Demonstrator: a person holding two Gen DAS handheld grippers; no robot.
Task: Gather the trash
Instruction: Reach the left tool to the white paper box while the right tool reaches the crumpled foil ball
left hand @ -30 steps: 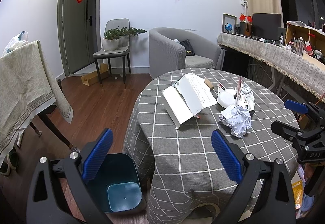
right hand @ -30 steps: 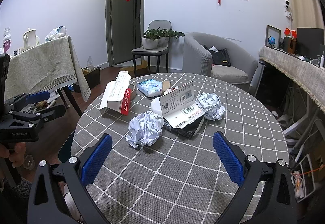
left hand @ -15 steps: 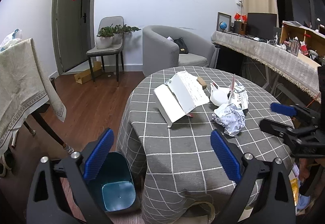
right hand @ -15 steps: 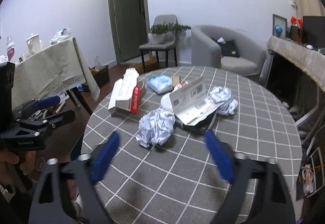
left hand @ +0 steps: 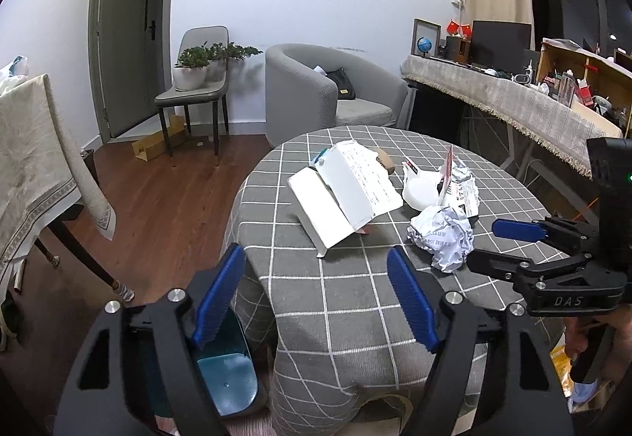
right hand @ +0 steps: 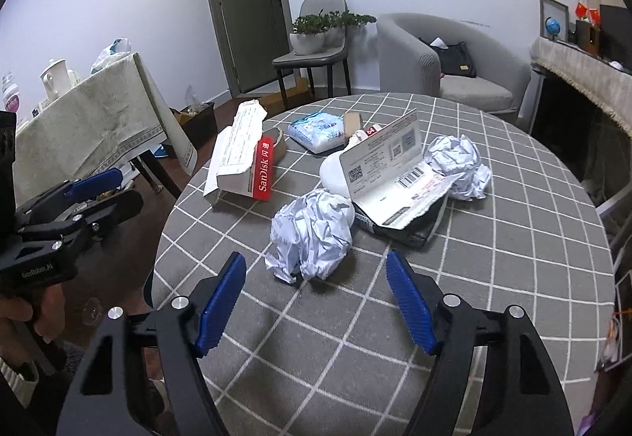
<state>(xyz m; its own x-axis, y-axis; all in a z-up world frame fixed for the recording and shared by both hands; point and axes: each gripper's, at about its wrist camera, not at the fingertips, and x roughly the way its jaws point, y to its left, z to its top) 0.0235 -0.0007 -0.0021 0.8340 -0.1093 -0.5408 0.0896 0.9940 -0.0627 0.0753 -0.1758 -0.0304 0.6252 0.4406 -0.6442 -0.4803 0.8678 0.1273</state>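
The right gripper (right hand: 314,301), jaws released and empty, should straddle the nearest crumpled white paper ball (right hand: 312,234) on the grey checked counter (right hand: 513,238) before clenching; the left gripper (left hand: 316,301) waits released over the teal bin (left hand: 227,380).

Bare checked cloth is lying between your right gripper (right hand: 315,295) and the crumpled paper ball (right hand: 312,234) at twelve o'clock, so that approach is standing free. Behind the ball, the torn mailer (right hand: 389,171) and white box (right hand: 241,155) are crowding ten to one o'clock. Your left gripper (right hand: 85,191) is hanging off the table edge (right hand: 166,222) at nine o'clock.
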